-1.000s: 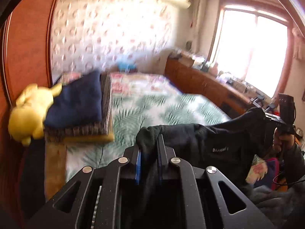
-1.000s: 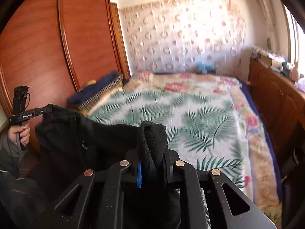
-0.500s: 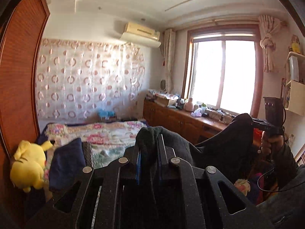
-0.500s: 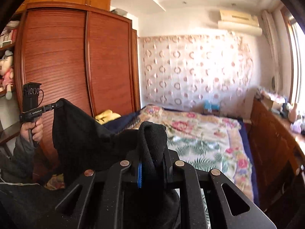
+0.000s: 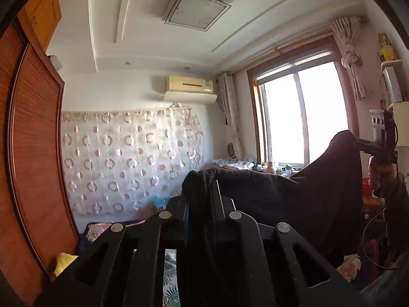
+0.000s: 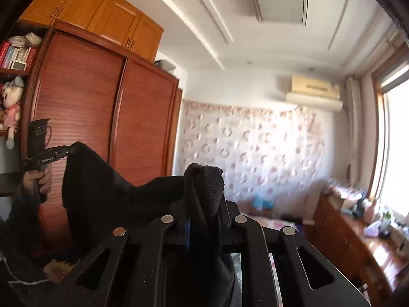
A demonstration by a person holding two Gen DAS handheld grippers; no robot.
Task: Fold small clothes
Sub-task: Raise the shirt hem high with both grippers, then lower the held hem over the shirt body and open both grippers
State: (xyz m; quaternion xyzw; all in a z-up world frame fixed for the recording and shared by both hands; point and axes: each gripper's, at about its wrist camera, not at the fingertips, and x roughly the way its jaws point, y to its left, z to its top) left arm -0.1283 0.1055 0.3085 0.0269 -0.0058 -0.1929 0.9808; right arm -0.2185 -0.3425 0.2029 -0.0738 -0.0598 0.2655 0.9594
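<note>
Left gripper (image 5: 200, 192) clamped on one bunched corner of black garment (image 5: 281, 199), right gripper (image 6: 204, 192) clamped on the other corner. Held up in the air, cloth sagging between both, grippers level. Below: bed (image 5: 170, 281) with leaf-print cover, wardrobe (image 6: 84, 117) beside, window (image 5: 301, 117) behind.

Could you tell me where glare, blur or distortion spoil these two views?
Left wrist view: the window is blown out white, and the black garment shows only as a silhouette. Right wrist view: sunlight washes out the patterned curtain, the dresser is blurred, and the wardrobe edges bow from the fisheye.
</note>
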